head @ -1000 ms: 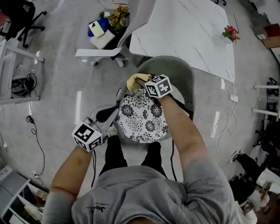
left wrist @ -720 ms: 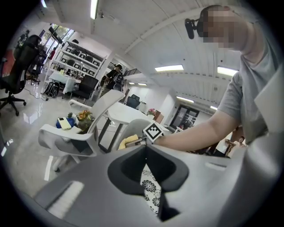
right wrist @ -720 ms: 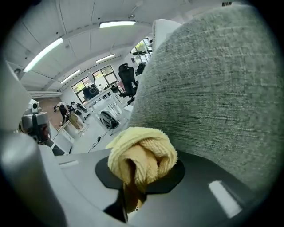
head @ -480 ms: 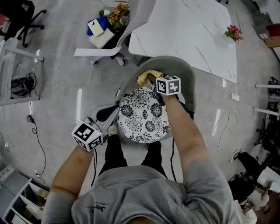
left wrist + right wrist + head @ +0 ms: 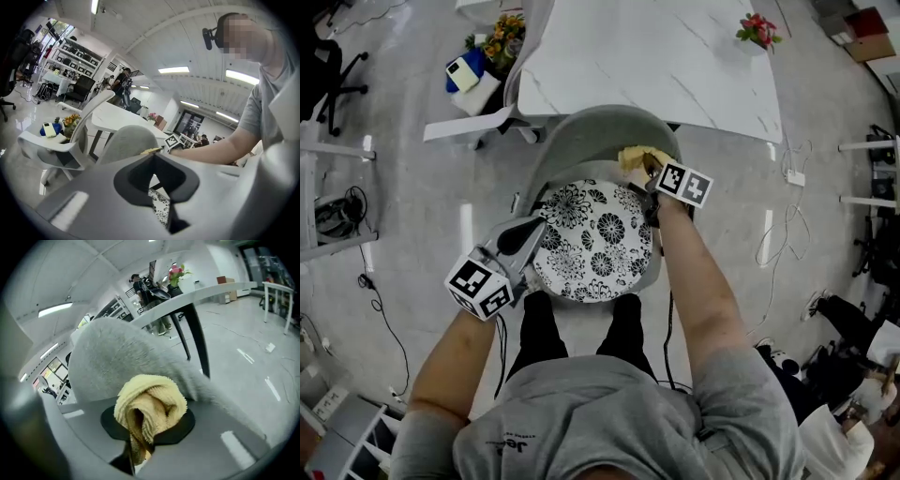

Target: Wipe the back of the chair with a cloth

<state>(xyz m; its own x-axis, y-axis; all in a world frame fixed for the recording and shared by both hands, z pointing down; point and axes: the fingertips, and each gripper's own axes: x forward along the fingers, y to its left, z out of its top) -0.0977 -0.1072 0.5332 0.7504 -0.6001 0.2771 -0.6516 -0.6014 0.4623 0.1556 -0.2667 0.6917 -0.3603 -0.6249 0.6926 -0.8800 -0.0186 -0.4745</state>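
R gripper (image 5: 649, 172) pinches yellow cloth (image 5: 635, 156) against chair back (image 5: 591, 131), right end of top rim. L gripper (image 5: 528, 234): jaws pressed together, empty, at left edge of seat (image 5: 591, 244).

Head view steeply down; 2 gripper views close, sharing chair (image 5: 591, 127).

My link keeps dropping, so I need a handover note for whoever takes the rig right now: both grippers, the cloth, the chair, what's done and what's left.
Right hand-held gripper: shut on the yellow terry cloth, which is pressed against the upper rim of the grey upholstered chair back, on the person's right.
Left hand-held gripper: shut, empty, by the left edge of the black-and-white floral seat cushion.
Done: cloth gripped and on the backrest. No wiped area shows, so progress cannot be judged.
Left: probably sweep the cloth across the rest of the backrest.
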